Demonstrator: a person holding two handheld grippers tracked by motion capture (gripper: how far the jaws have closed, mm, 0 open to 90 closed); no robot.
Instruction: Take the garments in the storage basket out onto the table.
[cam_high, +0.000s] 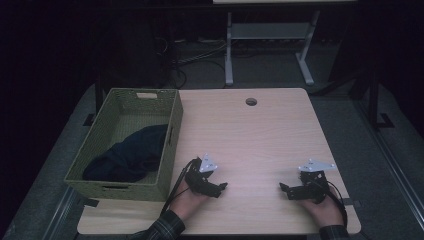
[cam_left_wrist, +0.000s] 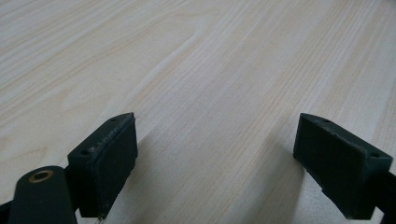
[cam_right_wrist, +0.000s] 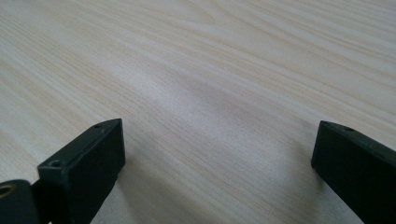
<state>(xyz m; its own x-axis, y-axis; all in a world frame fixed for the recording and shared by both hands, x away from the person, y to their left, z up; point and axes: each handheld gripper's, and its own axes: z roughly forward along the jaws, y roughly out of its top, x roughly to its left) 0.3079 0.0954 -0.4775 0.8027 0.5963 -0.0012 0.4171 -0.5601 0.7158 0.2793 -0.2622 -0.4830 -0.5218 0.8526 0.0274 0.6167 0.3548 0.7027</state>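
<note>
Pale wooden table (cam_high: 260, 130), dark cloth (cam_high: 131, 154) in basket (cam_high: 171, 150) left of both wide-open, empty claws (cam_high: 222, 187) (cam_high: 284, 189).

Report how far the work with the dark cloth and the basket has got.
Done, apparently: the dark cloth lies inside the green basket. In hand: nothing; the left tongs and right tongs stand open above the bare table. Left: nothing visible to move.
</note>
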